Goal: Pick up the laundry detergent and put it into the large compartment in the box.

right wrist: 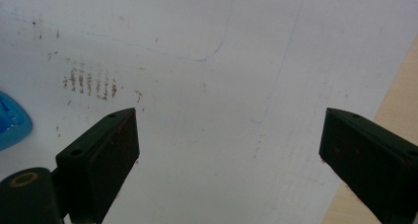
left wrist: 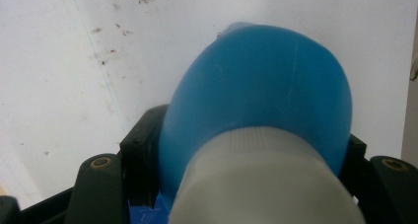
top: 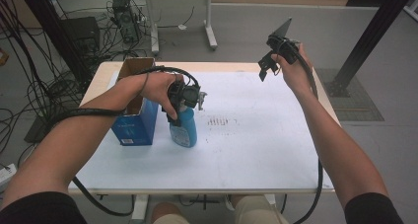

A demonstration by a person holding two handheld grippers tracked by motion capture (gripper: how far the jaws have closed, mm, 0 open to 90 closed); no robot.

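Left gripper (top: 183, 101) clamps the blue bottle (top: 183, 128) beside the open box (top: 136, 116); right gripper (top: 271, 66) hovers open-jawed. Next: probably lifting into the box.

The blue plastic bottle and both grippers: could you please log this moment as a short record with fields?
held item: blue plastic bottle with a white cap, upright on the white table sheet
left gripper: shut on the bottle just below its cap, from above
right gripper: open, nothing between its jaws, raised above the table's far right part
neighbour: open blue cardboard box, standing just left of the bottle
table marks: brownish smudges on the sheet, right of the bottle
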